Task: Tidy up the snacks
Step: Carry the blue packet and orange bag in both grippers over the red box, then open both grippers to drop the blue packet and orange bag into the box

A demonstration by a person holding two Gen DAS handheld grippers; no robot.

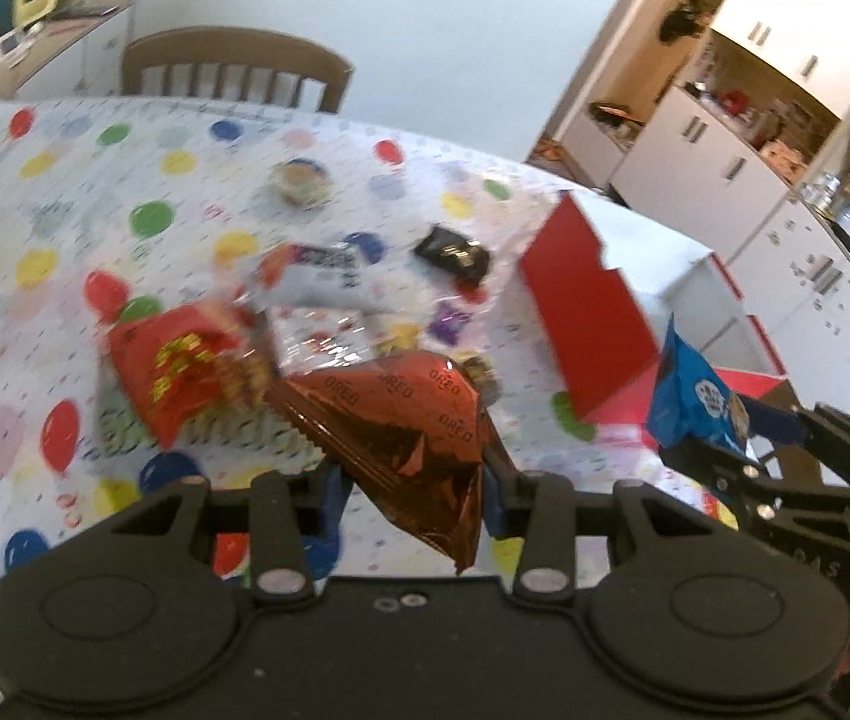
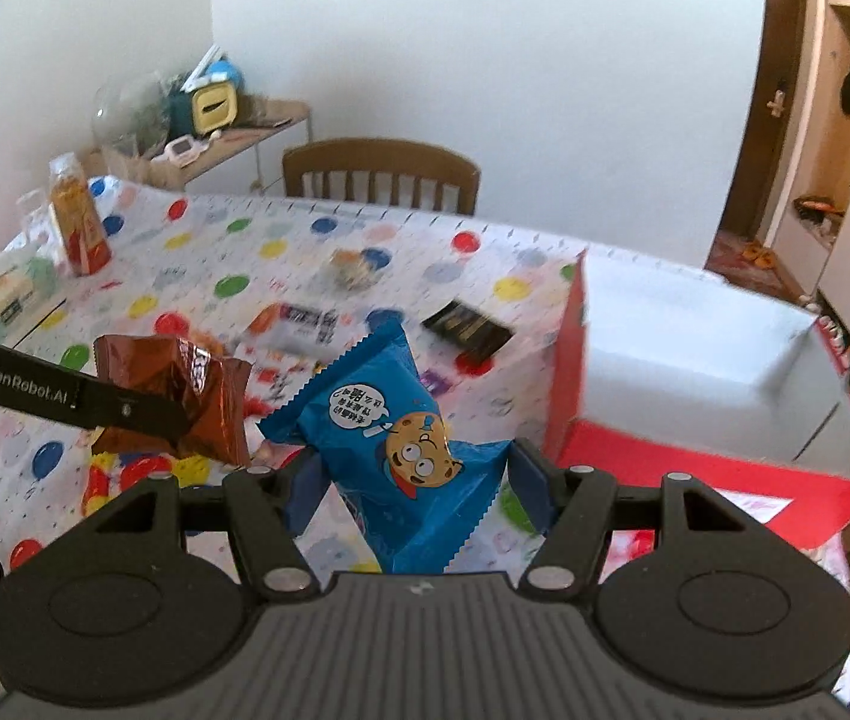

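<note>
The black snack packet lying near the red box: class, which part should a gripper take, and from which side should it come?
Take the black packet across its narrow width, coming down from above. It lies flat on the tablecloth, apart from the other snacks and short of the red box, so its long edges are free for the jaws. Blur hides its seams; a crimped end may hold better.

Most of the snacks on the table are blurred in the left wrist view: the white packet (image 1: 311,276) at 12 o'clock from the Oreo bag (image 1: 407,438) cannot be read, and the red bag (image 1: 185,372) at 9 o'clock shows only smeared yellow print. The small cup (image 1: 300,183) further back is too blurred to be identified. The fingertips of the left gripper (image 1: 410,480) are hidden behind the Oreo bag. In the right wrist view, the red box (image 2: 694,396) is cut off at 3 o'clock.
</note>
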